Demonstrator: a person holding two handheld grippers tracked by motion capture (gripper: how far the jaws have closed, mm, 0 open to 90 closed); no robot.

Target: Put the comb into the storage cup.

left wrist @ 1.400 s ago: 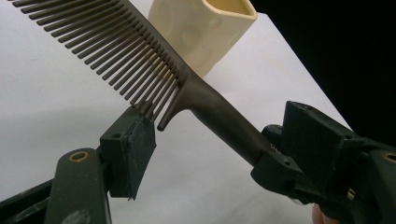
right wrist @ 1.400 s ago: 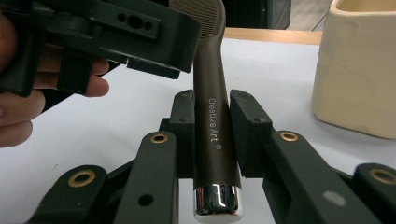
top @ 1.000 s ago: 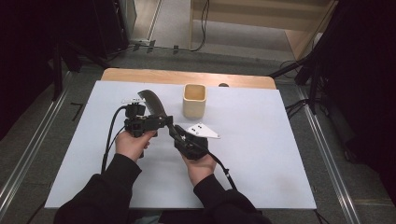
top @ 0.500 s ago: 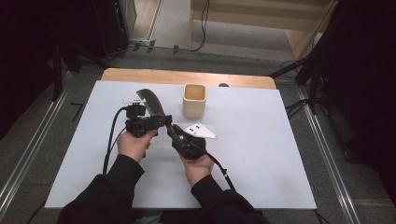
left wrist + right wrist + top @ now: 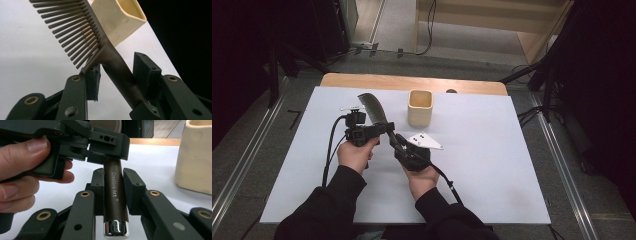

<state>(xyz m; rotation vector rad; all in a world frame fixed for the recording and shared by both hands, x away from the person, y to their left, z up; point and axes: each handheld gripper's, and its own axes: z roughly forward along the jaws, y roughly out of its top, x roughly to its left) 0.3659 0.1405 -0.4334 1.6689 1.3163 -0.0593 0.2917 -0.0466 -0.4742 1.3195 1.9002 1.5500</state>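
Over the table (image 5: 492,165), near the cup (image 5: 420,107), the comb (image 5: 373,107) passes between hands. The right gripper (image 5: 398,144) clamps its handle; the left gripper (image 5: 384,129), jaws just closing, brackets the neck without a firm pinch. Seat that grip squarely before the right lets go.

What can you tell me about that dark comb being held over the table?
The comb is dark brown, plastic-looking, with long straight teeth and a round handle lettered "Creative Art" that ends in a shiny metal cap. It is held tilted above the white table. The right gripper clamps its handle; the left gripper has just been closing around the handle's neck.
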